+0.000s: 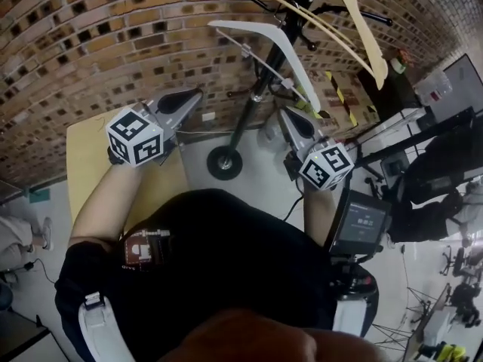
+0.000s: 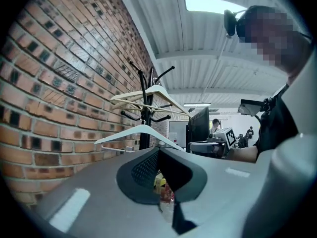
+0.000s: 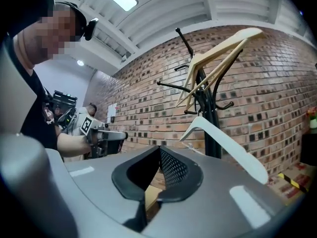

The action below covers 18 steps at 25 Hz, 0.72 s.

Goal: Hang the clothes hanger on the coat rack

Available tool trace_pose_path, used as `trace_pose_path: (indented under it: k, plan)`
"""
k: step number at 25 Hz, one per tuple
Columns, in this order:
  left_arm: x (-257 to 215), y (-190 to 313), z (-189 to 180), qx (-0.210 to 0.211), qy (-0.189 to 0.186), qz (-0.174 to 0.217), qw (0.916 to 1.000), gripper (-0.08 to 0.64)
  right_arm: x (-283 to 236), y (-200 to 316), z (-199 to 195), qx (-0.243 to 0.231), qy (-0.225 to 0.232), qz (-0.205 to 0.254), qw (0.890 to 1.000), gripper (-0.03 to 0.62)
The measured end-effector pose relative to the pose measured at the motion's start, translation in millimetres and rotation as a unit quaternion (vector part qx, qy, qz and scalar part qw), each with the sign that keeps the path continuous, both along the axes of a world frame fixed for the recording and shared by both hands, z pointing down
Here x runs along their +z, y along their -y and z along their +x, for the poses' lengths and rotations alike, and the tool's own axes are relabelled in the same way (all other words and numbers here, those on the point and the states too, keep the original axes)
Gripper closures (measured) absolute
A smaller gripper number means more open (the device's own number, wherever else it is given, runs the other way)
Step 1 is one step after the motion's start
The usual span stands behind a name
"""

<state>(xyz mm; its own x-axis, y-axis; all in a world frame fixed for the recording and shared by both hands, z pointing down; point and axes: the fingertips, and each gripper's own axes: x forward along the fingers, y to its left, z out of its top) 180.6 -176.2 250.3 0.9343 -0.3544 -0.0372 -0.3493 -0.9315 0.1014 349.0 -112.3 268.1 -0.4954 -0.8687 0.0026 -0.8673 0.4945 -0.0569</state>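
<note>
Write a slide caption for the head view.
Left gripper and right gripper, both empty, face the black coat rack carrying a white hanger and wooden hangers.

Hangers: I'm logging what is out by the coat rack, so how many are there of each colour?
White hanger: 1
Wooden hanger: 1
Total: 2
</note>
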Motion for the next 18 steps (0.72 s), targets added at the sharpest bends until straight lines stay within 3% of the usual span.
trace_pose_path:
  k: [10,18]
  plan:
    - [77,-4,-68,-0.059,0.004,-0.057,0.9966,0.565,58,33,-95,-0.091,-0.014,-0.037,0.995,0.578]
    - [144,-6,-161,-0.107,0.012,-0.105,0.9887,0.565,130,44,-208,-0.175,-0.015,-0.093,0.98,0.578]
